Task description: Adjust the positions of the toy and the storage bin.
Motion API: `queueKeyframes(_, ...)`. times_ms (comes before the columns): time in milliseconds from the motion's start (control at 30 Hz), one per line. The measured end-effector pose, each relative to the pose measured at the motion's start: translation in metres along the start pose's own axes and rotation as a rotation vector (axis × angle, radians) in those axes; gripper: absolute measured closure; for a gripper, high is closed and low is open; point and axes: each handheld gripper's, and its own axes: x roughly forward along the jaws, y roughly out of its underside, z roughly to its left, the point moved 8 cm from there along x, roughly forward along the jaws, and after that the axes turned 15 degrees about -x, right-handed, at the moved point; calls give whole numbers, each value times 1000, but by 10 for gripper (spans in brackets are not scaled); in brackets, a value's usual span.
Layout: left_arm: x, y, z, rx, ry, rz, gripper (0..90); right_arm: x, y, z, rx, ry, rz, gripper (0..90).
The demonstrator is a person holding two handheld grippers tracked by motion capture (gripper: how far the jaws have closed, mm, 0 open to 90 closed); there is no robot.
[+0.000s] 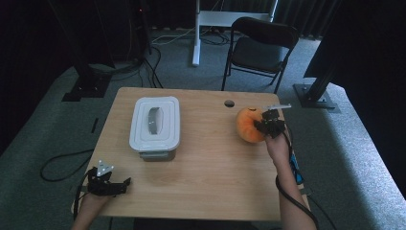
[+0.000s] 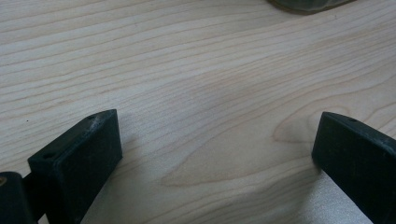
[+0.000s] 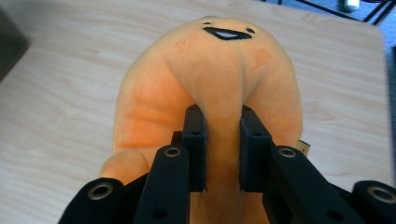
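An orange plush toy [image 1: 248,124] with a stitched black smile is held over the right part of the wooden table [image 1: 201,172]. My right gripper [image 1: 268,125] is shut on it; in the right gripper view both pads pinch a fold of the plush toy [image 3: 219,84] at the right gripper [image 3: 223,140]. My left gripper [image 1: 123,184] rests at the table's front left corner. Its jaws stand wide apart in the left gripper view, at the left gripper [image 2: 217,154], with bare wood between them.
A white lidded container [image 1: 155,123] with a grey handle stands on the left half of the table. A round cable hole [image 1: 229,103] lies near the far edge. Behind the table stand a black folding chair [image 1: 261,48] and a white stand.
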Motion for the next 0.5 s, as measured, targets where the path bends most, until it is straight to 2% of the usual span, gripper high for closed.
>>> queueKeyframes(333, 0, 0, 0, 0, 0, 0, 19, 9, -7, -49, 36, 74, 37, 763)
queueKeyframes(500, 0, 0, 0, 0, 0, 0, 19, 19, 0, -63, 53, 101, 64, 761)
